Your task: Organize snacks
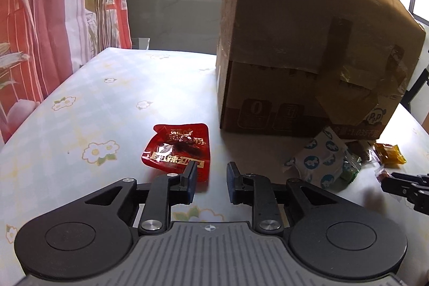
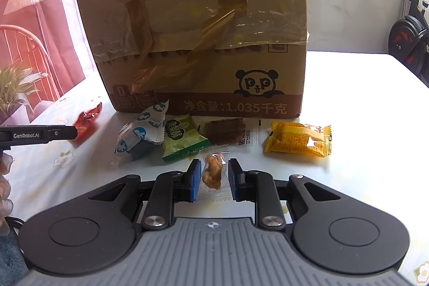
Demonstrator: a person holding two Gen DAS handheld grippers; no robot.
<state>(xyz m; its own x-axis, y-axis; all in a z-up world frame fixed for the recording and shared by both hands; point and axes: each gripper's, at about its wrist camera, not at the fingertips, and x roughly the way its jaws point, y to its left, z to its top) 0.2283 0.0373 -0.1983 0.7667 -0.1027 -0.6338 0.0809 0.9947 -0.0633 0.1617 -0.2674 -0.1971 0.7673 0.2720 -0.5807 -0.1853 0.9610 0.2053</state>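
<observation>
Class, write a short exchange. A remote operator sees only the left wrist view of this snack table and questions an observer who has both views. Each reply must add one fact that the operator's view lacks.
Operator: I only catch the tip of the right gripper at my right edge. Is it holding anything?
Observer: Yes. A golden snack in clear wrap sits between its pads, which are closed on the wrapper.
Operator: The yellow packet is squeezed into my edge. Does it touch the other snacks?
Observer: No. It lies by itself, to the right of a brown snack in a clear wrapper, with bare cloth between them.
</observation>
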